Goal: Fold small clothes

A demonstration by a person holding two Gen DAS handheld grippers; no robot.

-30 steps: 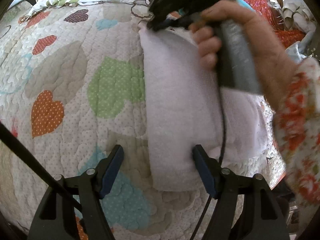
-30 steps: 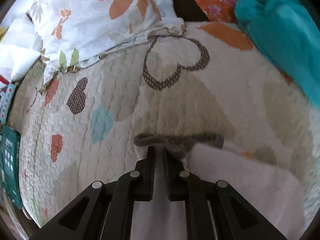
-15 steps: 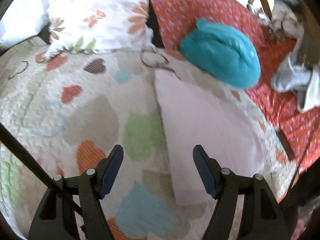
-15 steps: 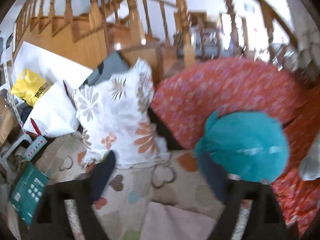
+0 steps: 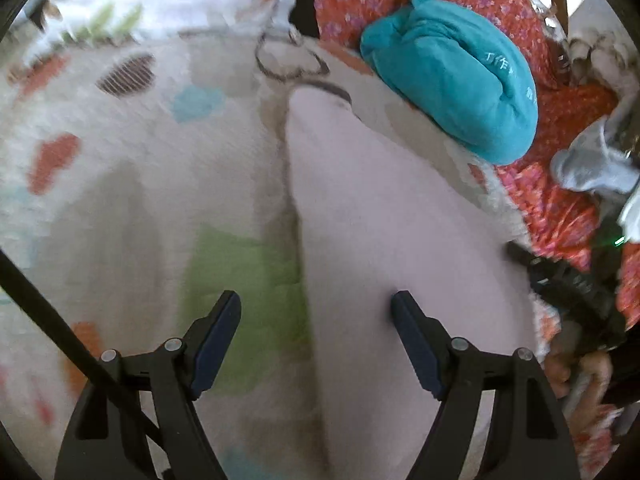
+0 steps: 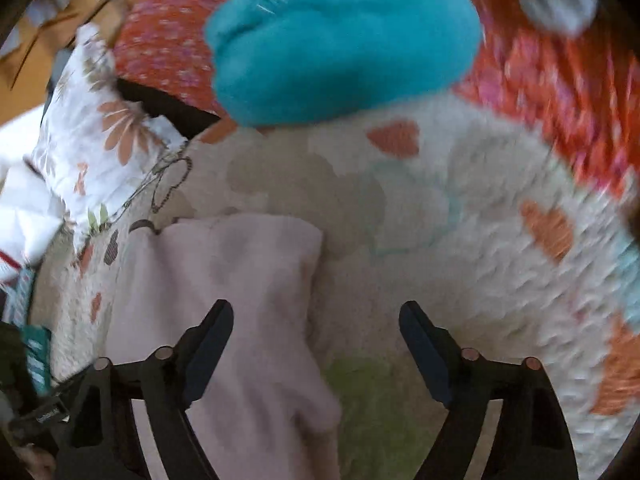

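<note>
One pink garment (image 5: 380, 216), one teal bundle (image 5: 452, 68), two claws (image 5: 316, 312).

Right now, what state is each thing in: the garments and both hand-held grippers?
Pink garment: folded into a long strip, flat on the quilt.
Teal garment: bundled, beyond the pink one.
Left hand-held gripper: open, empty, jaws just been opening.
Right hand-held gripper: open, empty, jaws just been closing.

Home living area: heart-patterned quilt (image 5: 120, 200), floral pillow (image 6: 100, 120), red flowered sofa cover (image 5: 560, 220).
</note>
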